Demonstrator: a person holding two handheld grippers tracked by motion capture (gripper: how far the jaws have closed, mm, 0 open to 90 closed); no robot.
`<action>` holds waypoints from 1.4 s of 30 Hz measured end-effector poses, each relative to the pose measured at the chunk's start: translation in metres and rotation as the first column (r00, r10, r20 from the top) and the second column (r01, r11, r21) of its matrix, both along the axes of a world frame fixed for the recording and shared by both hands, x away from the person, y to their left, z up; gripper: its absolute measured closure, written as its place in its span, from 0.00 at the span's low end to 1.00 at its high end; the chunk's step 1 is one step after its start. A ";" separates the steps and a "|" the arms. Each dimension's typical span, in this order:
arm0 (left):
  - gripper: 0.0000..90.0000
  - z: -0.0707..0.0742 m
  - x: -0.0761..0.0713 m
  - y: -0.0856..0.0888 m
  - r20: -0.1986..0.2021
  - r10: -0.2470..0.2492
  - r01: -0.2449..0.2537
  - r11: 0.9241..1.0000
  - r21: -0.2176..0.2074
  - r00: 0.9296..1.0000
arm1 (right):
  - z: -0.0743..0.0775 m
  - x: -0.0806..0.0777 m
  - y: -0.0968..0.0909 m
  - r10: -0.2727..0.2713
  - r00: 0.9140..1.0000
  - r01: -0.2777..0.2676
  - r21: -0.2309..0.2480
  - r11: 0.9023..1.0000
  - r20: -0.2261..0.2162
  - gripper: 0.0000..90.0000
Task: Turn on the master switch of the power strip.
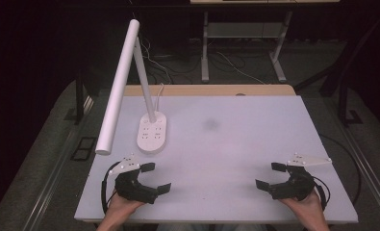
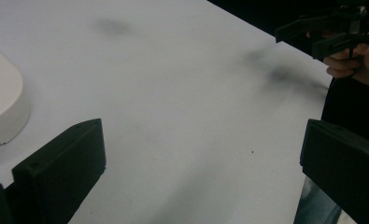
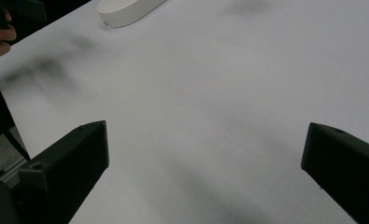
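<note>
Scene: a white table (image 1: 226,144) takes up the centre of the high view; a white desk lamp (image 1: 151,132) stands on it in the left half of the frame, and a faint dark smudge (image 1: 210,124) sits just above centre.
Lamp position: the oval base rests on the table left of centre; its stem rises toward the top of the frame, and the long tube head (image 1: 118,86) slants down to the left, its lower end hanging past the table's left edge.
Lamp in gripper views: an edge of the base shows at the far left of the left gripper view (image 2: 2,109) and at the top left of the right gripper view (image 3: 126,10).
Risk, left side: the left gripper is the nearer one to the lamp; a careless sweep upward in the frame could knock the base or catch the low tube head and tip the lamp, which looks top-heavy.
Risk, cable: the lamp's cord (image 1: 159,91) runs off the far edge, so a drag on the base could snag it.
Risk, grip: the base is broad and smooth, so jaws closing on its rim could well slip.
Left gripper (image 1: 156,178): lower left of the high view, jaws spread wide, holding nothing, touching nothing, just below the lamp base.
Right gripper (image 1: 270,175): lower right, jaws equally wide apart, empty, well apart from the lamp.
Hands: the left hand (image 1: 122,207) and the right hand (image 1: 305,204) come in from the bottom edge.
</note>
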State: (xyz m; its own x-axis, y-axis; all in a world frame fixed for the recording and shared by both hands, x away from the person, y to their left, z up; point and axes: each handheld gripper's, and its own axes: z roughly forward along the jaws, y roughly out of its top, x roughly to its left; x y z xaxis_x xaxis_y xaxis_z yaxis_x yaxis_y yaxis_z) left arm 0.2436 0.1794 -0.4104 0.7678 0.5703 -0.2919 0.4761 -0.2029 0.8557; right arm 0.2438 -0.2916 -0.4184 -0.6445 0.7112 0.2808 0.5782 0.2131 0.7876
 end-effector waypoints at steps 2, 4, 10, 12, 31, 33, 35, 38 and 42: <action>0.00 0.002 0.000 0.002 -0.001 0.003 -0.003 1.000 -0.006 1.000 | 0.000 0.000 0.000 0.002 1.000 -0.002 -0.002 1.000 0.000 0.00; 0.00 0.003 0.001 0.003 -0.004 0.009 -0.009 1.000 -0.007 1.000 | 0.000 0.000 0.001 0.003 1.000 -0.003 -0.005 1.000 -0.002 0.00; 0.00 0.008 0.007 0.007 -0.011 0.010 -0.010 1.000 -0.005 1.000 | -0.001 0.000 0.000 0.001 1.000 -0.001 -0.006 1.000 -0.002 0.00; 0.00 0.009 0.008 0.008 -0.015 0.007 -0.007 1.000 0.003 1.000 | 0.000 0.000 0.000 0.002 1.000 -0.002 -0.008 1.000 -0.002 0.00; 0.00 0.025 0.024 0.028 -0.031 0.040 -0.040 0.999 0.024 0.999 | 0.000 0.000 -0.002 -0.010 1.000 0.010 -0.005 1.000 0.005 0.00; 0.00 0.029 0.027 0.034 -0.026 0.047 -0.047 0.999 0.027 0.999 | 0.000 0.000 -0.002 -0.009 1.000 0.009 -0.006 1.000 0.003 0.00; 0.00 0.031 0.028 0.035 -0.025 0.054 -0.053 0.998 0.033 0.998 | 0.000 -0.001 -0.002 -0.006 1.000 0.007 -0.006 1.000 0.004 0.00; 0.00 0.034 0.034 0.042 -0.021 0.072 -0.071 0.997 0.040 0.997 | 0.000 -0.001 -0.002 -0.003 1.000 0.003 -0.011 1.000 0.004 0.00; 0.00 0.037 0.037 0.046 -0.017 0.084 -0.084 0.996 0.041 0.996 | 0.000 0.000 -0.002 -0.006 1.000 0.007 -0.009 1.000 0.007 0.00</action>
State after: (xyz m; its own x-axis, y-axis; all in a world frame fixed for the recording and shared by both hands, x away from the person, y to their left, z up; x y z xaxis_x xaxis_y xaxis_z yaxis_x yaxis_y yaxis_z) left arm 0.2809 0.2259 -0.3733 0.7113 0.6442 -0.2813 0.5089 -0.1959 0.8382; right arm 0.2434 -0.2935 -0.4188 -0.6417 0.7179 0.2698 0.5745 0.2168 0.7893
